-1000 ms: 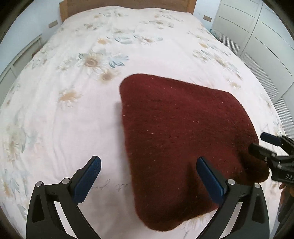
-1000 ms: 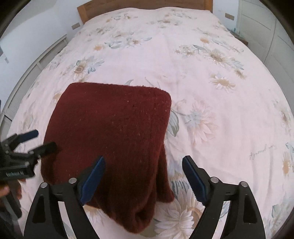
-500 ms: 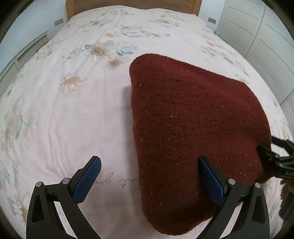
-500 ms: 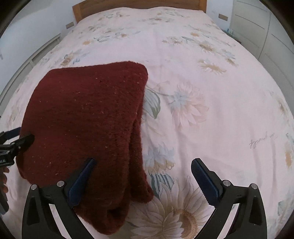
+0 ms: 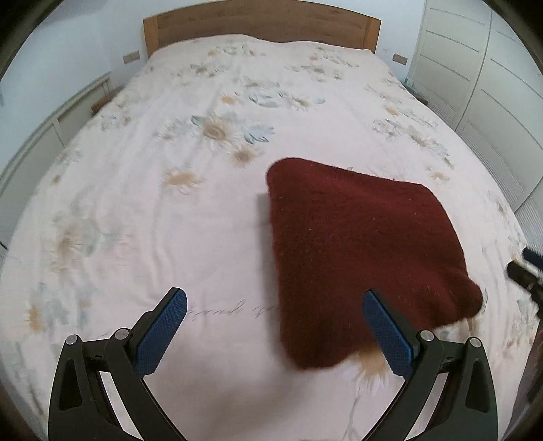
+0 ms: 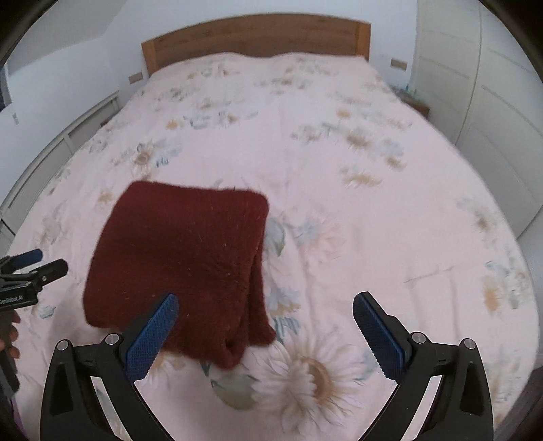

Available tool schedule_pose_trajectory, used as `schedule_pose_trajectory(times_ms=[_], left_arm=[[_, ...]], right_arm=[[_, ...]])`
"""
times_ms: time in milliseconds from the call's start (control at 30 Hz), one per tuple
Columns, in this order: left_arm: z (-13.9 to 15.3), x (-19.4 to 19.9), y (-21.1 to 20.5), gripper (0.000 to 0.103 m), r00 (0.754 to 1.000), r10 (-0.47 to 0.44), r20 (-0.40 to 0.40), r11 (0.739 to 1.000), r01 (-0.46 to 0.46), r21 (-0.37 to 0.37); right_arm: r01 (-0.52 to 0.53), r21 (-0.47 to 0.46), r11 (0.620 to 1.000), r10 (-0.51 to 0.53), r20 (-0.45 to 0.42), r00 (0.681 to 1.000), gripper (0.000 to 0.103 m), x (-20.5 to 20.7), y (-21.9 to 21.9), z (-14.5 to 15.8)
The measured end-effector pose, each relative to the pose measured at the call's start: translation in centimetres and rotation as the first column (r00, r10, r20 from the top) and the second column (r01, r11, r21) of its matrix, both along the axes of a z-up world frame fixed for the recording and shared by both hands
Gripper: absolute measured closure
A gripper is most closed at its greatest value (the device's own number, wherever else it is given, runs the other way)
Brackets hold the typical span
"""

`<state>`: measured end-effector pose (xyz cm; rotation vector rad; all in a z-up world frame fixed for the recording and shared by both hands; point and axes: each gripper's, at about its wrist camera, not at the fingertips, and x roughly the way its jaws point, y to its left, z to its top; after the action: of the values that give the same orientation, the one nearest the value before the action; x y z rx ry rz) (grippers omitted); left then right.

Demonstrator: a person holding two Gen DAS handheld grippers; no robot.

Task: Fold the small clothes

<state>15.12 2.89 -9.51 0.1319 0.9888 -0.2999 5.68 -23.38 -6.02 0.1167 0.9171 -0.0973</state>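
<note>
sweater: dark red knit (image 5: 363, 251), folded into a rough square, lying on the floral bedspread (image 5: 169, 210) near the foot end
L gripper (image 5: 275, 325): jaws spread wide, holding nothing, just beside the knit
R gripper (image 6: 264, 325): same, wide apart & empty
risk: imo the layered right edge (image 6: 258, 298) looks loose, any nudge or regrab there prob flops the fold apart

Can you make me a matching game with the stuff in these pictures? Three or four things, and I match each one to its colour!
Things:
1. folded sweater
2. headboard
3. gripper pads
4. bedspread

Colours:
A. blue
B. pale pink with flowers
C. dark red
D. brown wood

Pairs: 1-C, 2-D, 3-A, 4-B
</note>
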Motion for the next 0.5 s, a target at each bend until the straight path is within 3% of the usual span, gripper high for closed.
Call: schedule_pose_trajectory(times_ms=[133,233,500], left_arm=[[2.3,-2.6,1.1,0.001,0.999,0.003,0.037,0.999,-0.004,0.044],[3.1,-4.0,1.9,0.001,0.999,0.012,0.043,1.0,-0.013,0.024],[3.7,-6.5,2.5,0.001,0.998,0.033,0.053,0.999,-0.035,0.042]], right_arm=[[0.011,-0.024,1.0,-0.011,0.024,1.0,0.0,-2.8,-0.3,2.6],[0.022,-0.039,0.999,-0.02,0.04,0.999,0.0,-4.7,-0.5,4.0],[0.037,-0.048,0.998,-0.036,0.032,0.999,0.0,-8.1,-0.9,4.7]])
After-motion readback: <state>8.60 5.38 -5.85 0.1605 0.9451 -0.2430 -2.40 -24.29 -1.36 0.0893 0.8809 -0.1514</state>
